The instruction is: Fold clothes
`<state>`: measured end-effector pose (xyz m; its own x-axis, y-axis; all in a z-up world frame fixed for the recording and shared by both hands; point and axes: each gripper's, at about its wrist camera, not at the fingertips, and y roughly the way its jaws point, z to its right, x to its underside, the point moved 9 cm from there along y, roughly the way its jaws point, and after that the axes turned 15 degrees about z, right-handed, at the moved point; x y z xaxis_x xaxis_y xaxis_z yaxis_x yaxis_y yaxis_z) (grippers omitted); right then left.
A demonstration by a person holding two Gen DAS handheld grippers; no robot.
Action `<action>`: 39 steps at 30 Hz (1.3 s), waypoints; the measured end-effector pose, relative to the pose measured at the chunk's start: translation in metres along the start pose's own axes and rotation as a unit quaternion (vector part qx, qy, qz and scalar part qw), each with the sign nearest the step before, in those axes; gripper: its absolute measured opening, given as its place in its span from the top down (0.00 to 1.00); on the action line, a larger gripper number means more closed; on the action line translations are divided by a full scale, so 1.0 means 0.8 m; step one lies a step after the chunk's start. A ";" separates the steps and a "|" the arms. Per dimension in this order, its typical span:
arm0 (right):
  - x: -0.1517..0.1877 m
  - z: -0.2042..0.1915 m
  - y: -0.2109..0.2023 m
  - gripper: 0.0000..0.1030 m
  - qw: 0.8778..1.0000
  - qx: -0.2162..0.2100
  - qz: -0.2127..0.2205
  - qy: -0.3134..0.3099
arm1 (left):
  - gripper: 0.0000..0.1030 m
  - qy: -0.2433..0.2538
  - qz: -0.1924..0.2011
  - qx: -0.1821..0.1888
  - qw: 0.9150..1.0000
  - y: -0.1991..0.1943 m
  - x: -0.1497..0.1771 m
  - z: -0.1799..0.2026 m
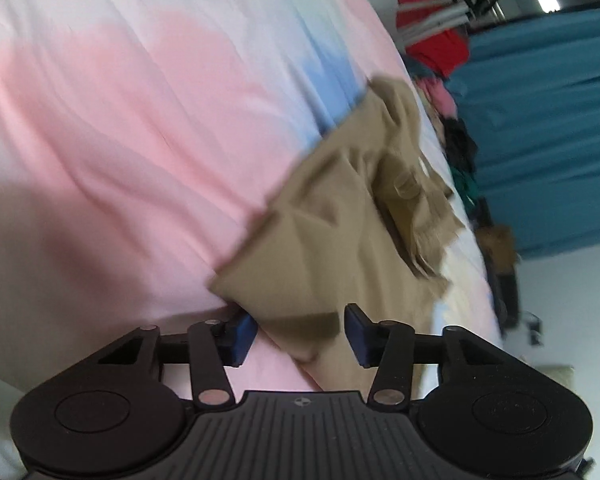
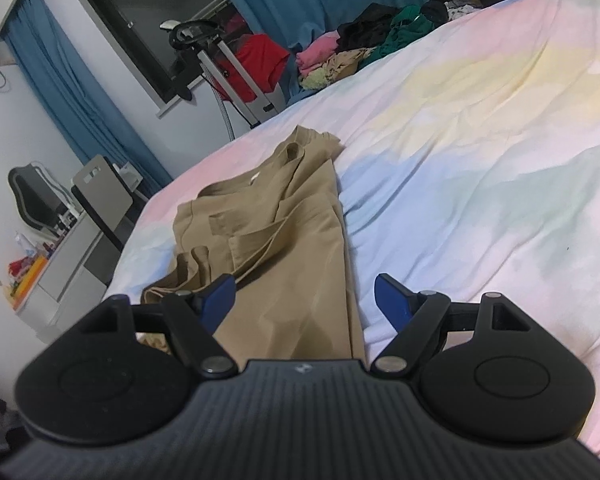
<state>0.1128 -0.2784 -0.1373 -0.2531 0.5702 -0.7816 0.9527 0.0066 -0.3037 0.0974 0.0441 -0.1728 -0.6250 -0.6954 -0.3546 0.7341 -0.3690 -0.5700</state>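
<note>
A pair of tan trousers (image 2: 276,232) lies partly folded on the bed (image 2: 480,152), near its left edge as the right wrist view shows it, the waistband end toward the far edge. The right gripper (image 2: 304,300) hovers over the near end of the trousers, its 2 blue pads spread wide and gripping nothing. The left gripper (image 1: 296,334) has a corner of the trousers (image 1: 332,216) between its 2 pads (image 1: 242,334), which stand apart from the cloth, released. A pile of clothes (image 2: 372,44) sits at the bed's far edge.
</note>
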 end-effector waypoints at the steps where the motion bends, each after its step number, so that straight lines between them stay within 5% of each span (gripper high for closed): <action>1: -0.001 -0.001 -0.002 0.23 1.000 -0.001 0.002 0.000 | 0.42 -0.004 -0.005 0.003 1.000 0.001 0.002 -0.001; 3: -0.001 -0.003 -0.005 0.23 1.000 -0.005 0.000 0.009 | 0.42 -0.015 -0.006 0.002 1.000 0.002 0.000 -0.006; 5: -0.001 -0.005 -0.009 0.23 1.000 -0.011 -0.005 0.023 | 0.54 -0.031 -0.001 0.002 1.000 0.005 -0.005 -0.010; 6: 0.001 -0.008 -0.012 0.23 0.999 -0.015 -0.009 0.030 | 0.80 -0.025 0.005 0.005 1.000 0.005 -0.008 -0.010; 7: 0.004 -0.013 -0.015 0.22 0.999 -0.022 -0.015 0.033 | 0.87 -0.013 0.010 0.008 1.000 0.006 -0.009 -0.007; 11: 0.031 -0.045 -0.031 0.22 0.991 -0.079 -0.064 0.084 | 0.90 -0.017 0.025 0.042 0.999 0.000 -0.015 0.006; 16: 0.088 -0.088 -0.043 0.22 0.944 -0.165 -0.170 0.229 | 0.91 -0.021 0.054 0.084 0.995 -0.008 -0.025 0.027; 18: 0.111 -0.089 -0.043 0.22 0.931 -0.159 -0.193 0.267 | 0.91 -0.019 0.061 0.086 0.994 -0.007 -0.027 0.030; 20: 0.128 -0.073 -0.037 0.22 0.932 -0.125 -0.197 0.279 | 0.91 -0.019 0.068 0.088 0.994 -0.006 -0.030 0.032; 23: 0.127 -0.030 -0.027 0.26 0.945 -0.057 -0.155 0.284 | 0.92 -0.021 0.084 0.103 0.991 -0.012 -0.038 0.036; 26: 0.106 0.005 -0.022 0.42 0.947 -0.021 -0.104 0.304 | 0.92 -0.013 0.100 0.131 0.986 -0.022 -0.044 0.047; 29: 0.089 0.012 -0.014 0.79 0.959 -0.011 -0.076 0.274 | 0.92 0.015 0.107 0.138 0.985 -0.024 -0.046 0.060; 34: 0.049 -0.010 -0.028 0.87 0.974 -0.034 -0.017 0.222 | 0.92 0.063 0.124 0.156 0.978 -0.041 -0.040 0.085; 39: -0.021 -0.031 -0.056 0.89 0.976 -0.069 0.042 0.201 | 0.92 0.086 0.144 0.201 0.965 -0.087 -0.037 0.105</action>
<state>0.0788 -0.2679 -0.0975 -0.1137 0.8499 -0.5145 0.9878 0.0412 -0.1502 0.0874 0.0384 -0.0603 -0.3890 -0.7052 -0.5927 0.9062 -0.4088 -0.1082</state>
